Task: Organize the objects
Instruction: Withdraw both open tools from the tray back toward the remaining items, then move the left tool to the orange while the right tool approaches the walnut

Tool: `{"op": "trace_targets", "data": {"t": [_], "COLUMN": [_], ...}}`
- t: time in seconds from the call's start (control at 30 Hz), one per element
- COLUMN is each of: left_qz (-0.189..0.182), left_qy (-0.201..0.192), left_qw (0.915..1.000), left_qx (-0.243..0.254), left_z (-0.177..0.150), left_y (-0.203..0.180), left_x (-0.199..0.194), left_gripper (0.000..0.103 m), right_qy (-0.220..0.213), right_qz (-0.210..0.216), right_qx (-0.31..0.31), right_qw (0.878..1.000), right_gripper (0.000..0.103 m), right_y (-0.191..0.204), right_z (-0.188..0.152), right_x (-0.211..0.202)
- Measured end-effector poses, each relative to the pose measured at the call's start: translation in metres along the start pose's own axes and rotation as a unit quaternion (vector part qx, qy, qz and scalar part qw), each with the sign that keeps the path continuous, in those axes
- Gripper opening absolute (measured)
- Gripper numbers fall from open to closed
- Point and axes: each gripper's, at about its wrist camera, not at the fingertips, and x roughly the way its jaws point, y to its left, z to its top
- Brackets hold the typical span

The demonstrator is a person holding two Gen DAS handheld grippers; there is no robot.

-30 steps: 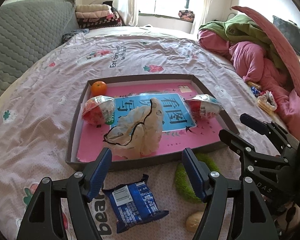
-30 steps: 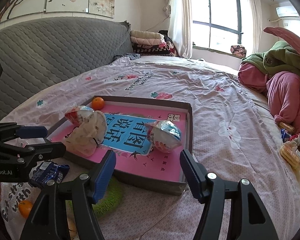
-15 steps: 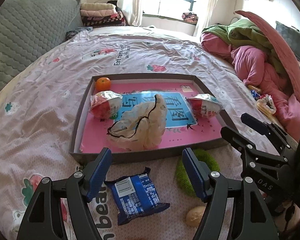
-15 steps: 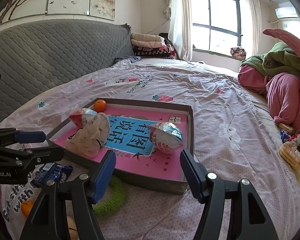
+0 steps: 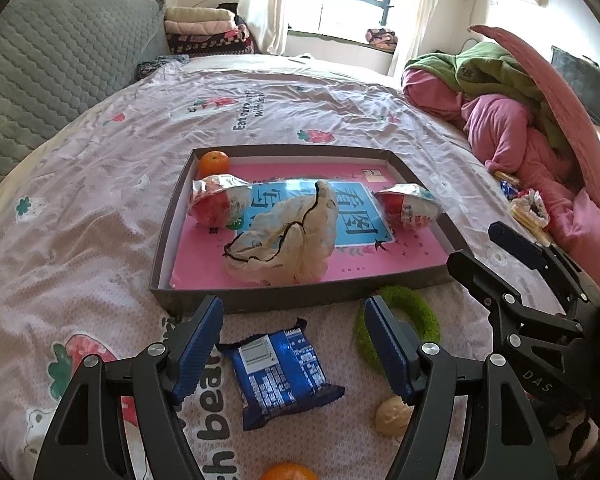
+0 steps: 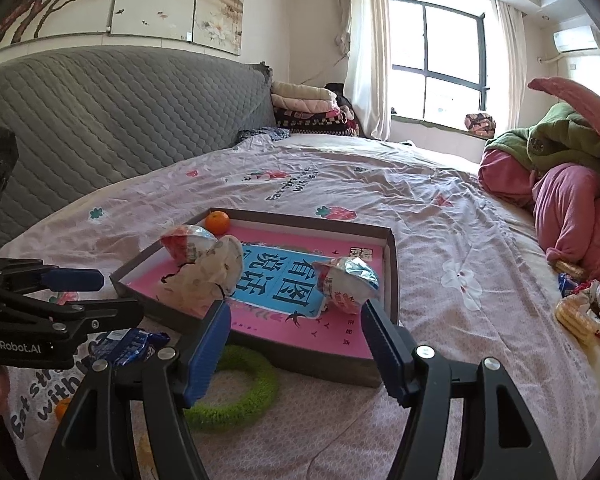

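A shallow box tray (image 5: 300, 299) with a pink and blue liner lies on the bed. In it are an orange (image 5: 214, 162), two snack bowls (image 5: 219, 205) (image 5: 407, 208) and a crumpled pale bag (image 5: 288, 236). In front of the tray on the sheet lie a blue snack packet (image 5: 278, 372), a green fuzzy ring (image 5: 396, 330), a walnut (image 5: 392, 420) and a second orange (image 5: 288, 472). My left gripper (image 5: 294, 352) is open and empty, above the blue packet. My right gripper (image 6: 296, 352) is open and empty, over the tray's near edge (image 6: 320, 356) beside the green ring (image 6: 232, 390).
A grey quilted headboard (image 6: 100, 120) lines the left side. Pink and green bedding (image 5: 520, 120) is piled at the right, with wrapped snacks (image 5: 528, 208) beside it. Folded blankets (image 6: 308, 108) sit by the window.
Both grippers have drawn back and up from the tray, so more of the sheet, the blue packet and a second orange come into view. Nothing on the bed has moved.
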Motion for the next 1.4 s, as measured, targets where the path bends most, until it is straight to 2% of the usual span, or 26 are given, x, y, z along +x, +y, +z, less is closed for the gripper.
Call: {"op": "trace_targets", "data": {"t": [0.27, 0.37, 0.53, 0.73, 0.9, 1.13, 1.4], "left_qz": [-0.002, -0.004, -0.013, -0.022, -0.029, -0.037, -0.037], "left_qy": [-0.005, -0.006, -0.009, -0.011, -0.012, -0.018, -0.032], "left_qw": [1.0, 1.0, 0.9999, 0.9997, 0.9995, 0.9991, 0.9988], "left_qx": [0.004, 0.006, 0.004, -0.001, -0.005, -0.001, -0.002], "left_z": [-0.008, -0.011, -0.013, -0.014, -0.015, -0.017, -0.016], "left_y": [-0.004, -0.005, -0.003, 0.0, 0.005, 0.006, 0.008], "left_x": [-0.008, -0.011, -0.017, -0.021, -0.023, -0.03, -0.047], "left_gripper": [0.075, 0.075, 0.077, 0.077, 0.077, 0.077, 0.077], "right_qy": [-0.018, -0.014, -0.012, -0.028, -0.039, -0.046, -0.058], "right_qz": [0.004, 0.012, 0.018, 0.005, -0.012, -0.032, -0.03], "right_qx": [0.019, 0.025, 0.04, 0.063, 0.081, 0.065, 0.059], "right_qw": [1.0, 1.0, 0.999, 0.998, 0.996, 0.996, 0.996], "right_gripper": [0.072, 0.076, 0.078, 0.078, 0.078, 0.078, 0.078], "right_y": [0.004, 0.006, 0.006, 0.001, -0.006, 0.002, 0.02], "right_z": [-0.005, -0.009, -0.017, -0.024, -0.02, -0.004, 0.001], "right_x": [-0.015, -0.017, -0.022, -0.037, -0.049, -0.061, -0.071]}}
